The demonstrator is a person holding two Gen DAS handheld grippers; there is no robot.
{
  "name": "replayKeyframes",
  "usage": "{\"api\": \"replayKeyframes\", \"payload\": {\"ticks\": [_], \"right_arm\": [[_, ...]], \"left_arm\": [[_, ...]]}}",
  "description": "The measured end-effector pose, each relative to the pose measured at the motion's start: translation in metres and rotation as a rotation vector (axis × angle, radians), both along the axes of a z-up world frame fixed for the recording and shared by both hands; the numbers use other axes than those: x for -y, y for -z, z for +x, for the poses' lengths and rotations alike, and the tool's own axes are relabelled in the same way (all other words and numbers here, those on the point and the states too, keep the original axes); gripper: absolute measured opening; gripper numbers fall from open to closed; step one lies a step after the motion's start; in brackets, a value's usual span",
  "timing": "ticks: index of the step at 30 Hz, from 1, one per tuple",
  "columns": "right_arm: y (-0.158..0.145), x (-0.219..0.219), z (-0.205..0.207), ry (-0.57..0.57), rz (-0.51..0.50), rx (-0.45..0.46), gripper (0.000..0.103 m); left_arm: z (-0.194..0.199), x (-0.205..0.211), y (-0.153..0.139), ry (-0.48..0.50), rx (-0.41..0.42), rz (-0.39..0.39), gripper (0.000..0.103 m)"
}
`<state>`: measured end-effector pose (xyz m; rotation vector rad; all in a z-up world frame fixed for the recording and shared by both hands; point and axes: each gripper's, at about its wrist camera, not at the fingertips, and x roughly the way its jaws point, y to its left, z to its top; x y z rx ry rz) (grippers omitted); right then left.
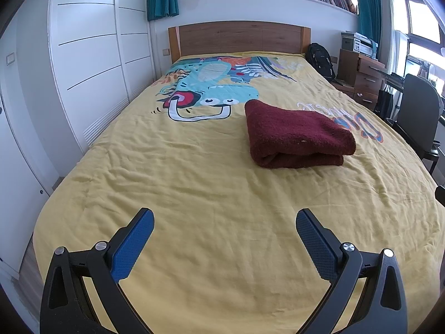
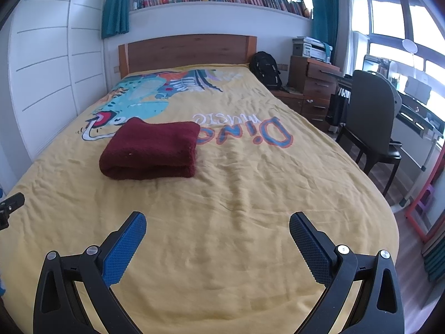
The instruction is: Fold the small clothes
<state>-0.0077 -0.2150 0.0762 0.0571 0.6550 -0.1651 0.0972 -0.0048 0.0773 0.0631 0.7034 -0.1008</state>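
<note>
Both your left hand-held gripper point(image 1: 224, 218) and right hand-held gripper point(image 2: 217, 221) hang wide open and empty over the bed point(image 1: 194, 183), well apart from the maroon garment point(image 1: 299, 135) lying folded mid-bed; fold looks finished, next likely just a check or tidy.

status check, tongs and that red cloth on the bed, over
Left tongs open, empty. Right tongs open, empty. Maroon cloth folded, lying on yellow bedspread, apart from both tongs. Nothing between tongs and cloth.
</note>
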Motion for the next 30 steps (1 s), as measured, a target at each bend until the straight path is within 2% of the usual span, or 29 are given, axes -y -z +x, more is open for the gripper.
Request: {"api": "replayKeyframes", "payload": {"ticks": [30], "right_arm": [[0.008, 0.010, -0.001, 0.014, -0.001, -0.023, 0.103]], "left_arm": [[0.004, -0.013, 0.005, 0.018, -0.014, 0.007, 0.101]]}}
